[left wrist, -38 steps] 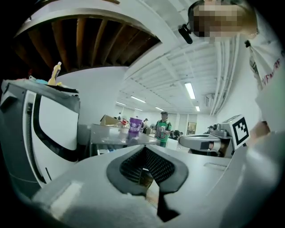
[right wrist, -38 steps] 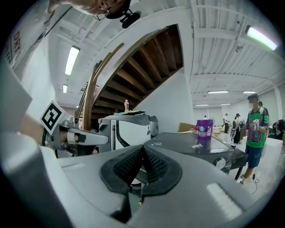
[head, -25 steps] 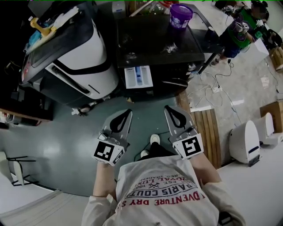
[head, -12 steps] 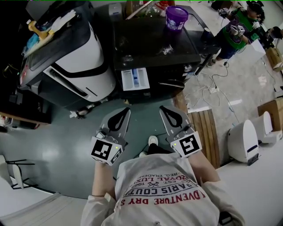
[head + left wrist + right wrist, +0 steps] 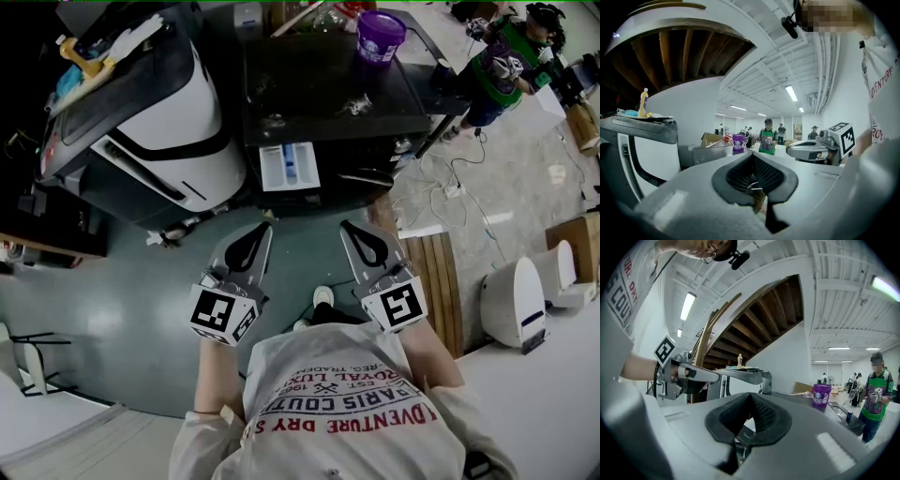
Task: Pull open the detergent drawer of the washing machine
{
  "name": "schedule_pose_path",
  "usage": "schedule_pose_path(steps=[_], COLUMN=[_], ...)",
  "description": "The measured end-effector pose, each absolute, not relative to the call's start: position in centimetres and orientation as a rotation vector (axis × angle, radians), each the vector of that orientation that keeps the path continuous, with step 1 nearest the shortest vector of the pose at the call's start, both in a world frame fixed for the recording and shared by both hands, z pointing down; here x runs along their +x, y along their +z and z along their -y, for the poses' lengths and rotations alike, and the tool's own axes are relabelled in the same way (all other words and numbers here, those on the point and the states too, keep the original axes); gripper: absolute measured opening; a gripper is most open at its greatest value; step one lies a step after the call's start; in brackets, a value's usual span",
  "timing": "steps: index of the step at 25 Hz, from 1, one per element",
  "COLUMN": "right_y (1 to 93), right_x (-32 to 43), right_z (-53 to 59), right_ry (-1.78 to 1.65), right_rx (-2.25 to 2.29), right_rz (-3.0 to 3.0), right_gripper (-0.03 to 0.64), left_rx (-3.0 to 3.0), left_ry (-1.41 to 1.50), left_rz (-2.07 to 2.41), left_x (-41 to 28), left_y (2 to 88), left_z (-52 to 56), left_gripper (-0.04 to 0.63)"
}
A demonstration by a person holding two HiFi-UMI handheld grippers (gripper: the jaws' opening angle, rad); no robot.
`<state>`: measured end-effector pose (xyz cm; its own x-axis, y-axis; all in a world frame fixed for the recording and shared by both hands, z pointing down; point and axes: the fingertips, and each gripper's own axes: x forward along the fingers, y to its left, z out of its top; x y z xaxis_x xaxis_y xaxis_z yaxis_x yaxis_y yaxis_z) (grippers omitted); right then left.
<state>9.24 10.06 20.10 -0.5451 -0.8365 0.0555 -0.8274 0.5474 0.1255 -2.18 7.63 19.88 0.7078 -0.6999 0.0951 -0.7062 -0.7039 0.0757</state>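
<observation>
The dark washing machine (image 5: 333, 89) stands ahead of me in the head view. Its white detergent drawer (image 5: 289, 166), with a blue insert, sticks out of the front. My left gripper (image 5: 265, 226) and right gripper (image 5: 345, 226) are held side by side over the floor, a short way back from the drawer and touching nothing. Both point level toward the machine. In the left gripper view the left gripper (image 5: 751, 157) has its jaws together with nothing between them. The right gripper view shows the right gripper (image 5: 751, 395) shut and empty as well.
A purple cup (image 5: 381, 36) sits on the machine's top. A white and black appliance (image 5: 159, 122) stands to the machine's left. A wooden slatted board (image 5: 436, 281) and a white device (image 5: 514, 302) are on the right. Cables (image 5: 459, 187) trail across the floor, and people (image 5: 502, 70) stand at the far right.
</observation>
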Motion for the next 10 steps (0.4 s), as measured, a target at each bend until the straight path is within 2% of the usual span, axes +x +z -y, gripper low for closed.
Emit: schedule_pose_path(steps=[10], right_y=[20.2], right_x=[10.0], right_z=[-8.0], right_ry=[-0.173], right_rx=[1.45], right_rz=[2.651], right_gripper=[0.0], left_rx=[2.811], left_ry=[0.08], left_rz=[1.177], left_x=[-2.5], left_y=[19.4], left_z=[-5.8], left_gripper=[0.003])
